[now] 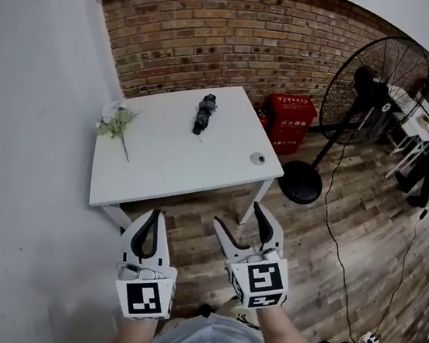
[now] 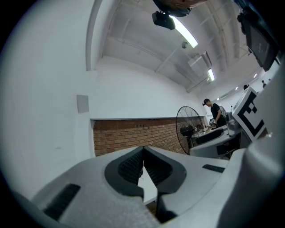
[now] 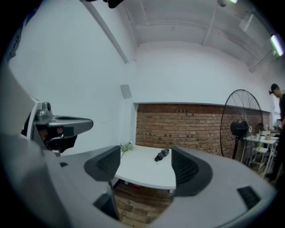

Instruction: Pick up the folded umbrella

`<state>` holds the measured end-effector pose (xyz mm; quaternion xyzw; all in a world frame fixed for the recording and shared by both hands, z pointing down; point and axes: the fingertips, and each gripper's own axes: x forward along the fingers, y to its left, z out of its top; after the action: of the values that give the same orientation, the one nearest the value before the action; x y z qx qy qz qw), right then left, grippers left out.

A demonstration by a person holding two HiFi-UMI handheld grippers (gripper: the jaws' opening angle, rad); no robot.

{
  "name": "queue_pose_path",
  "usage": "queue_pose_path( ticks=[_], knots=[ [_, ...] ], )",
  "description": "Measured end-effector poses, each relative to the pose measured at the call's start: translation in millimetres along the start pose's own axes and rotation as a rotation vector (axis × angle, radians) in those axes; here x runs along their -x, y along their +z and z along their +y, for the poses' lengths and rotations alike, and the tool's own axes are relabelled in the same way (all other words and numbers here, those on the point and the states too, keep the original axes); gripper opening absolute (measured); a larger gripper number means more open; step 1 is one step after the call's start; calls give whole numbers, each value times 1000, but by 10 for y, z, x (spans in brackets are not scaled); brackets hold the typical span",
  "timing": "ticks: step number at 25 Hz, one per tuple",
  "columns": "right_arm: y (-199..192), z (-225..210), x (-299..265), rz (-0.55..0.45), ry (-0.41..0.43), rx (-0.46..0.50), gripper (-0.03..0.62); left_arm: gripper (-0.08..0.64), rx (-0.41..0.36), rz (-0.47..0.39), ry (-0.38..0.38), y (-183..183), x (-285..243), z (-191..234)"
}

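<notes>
1. The white table [image 1: 175, 171] stands ahead of both pairs of fingers, well apart from them.
2. The right gripper [image 1: 238, 215] has its fingers spread wide, with nothing between them.
3. The left gripper [image 1: 151, 215] has its fingers pressed together, empty.
4. The folded umbrella [image 1: 205, 114] lies on the table's far half, well beyond the fingers.
5. A flower sprig [image 1: 116, 122] lies ahead and left of the left fingers.

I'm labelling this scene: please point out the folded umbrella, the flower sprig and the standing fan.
folded umbrella [image 1: 205, 114], head view, middle of its black body.
flower sprig [image 1: 116, 122], head view, its leafy head.
standing fan [image 1: 369, 87], head view, motor at the cage's centre.
</notes>
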<state>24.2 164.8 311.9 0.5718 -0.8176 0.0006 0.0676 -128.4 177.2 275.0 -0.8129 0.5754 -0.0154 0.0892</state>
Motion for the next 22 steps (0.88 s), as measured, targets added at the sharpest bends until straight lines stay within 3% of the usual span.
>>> queue_pose_path(
  ticks=[9, 22],
  knots=[
    [-18, -179, -170, -2, -31, 3, 357, 8, 3, 9, -25, -124, -220, -43],
    [-171, -510, -863, 14, 11, -49, 354, 8, -39, 71, -3, -328, -876, 37]
  ],
)
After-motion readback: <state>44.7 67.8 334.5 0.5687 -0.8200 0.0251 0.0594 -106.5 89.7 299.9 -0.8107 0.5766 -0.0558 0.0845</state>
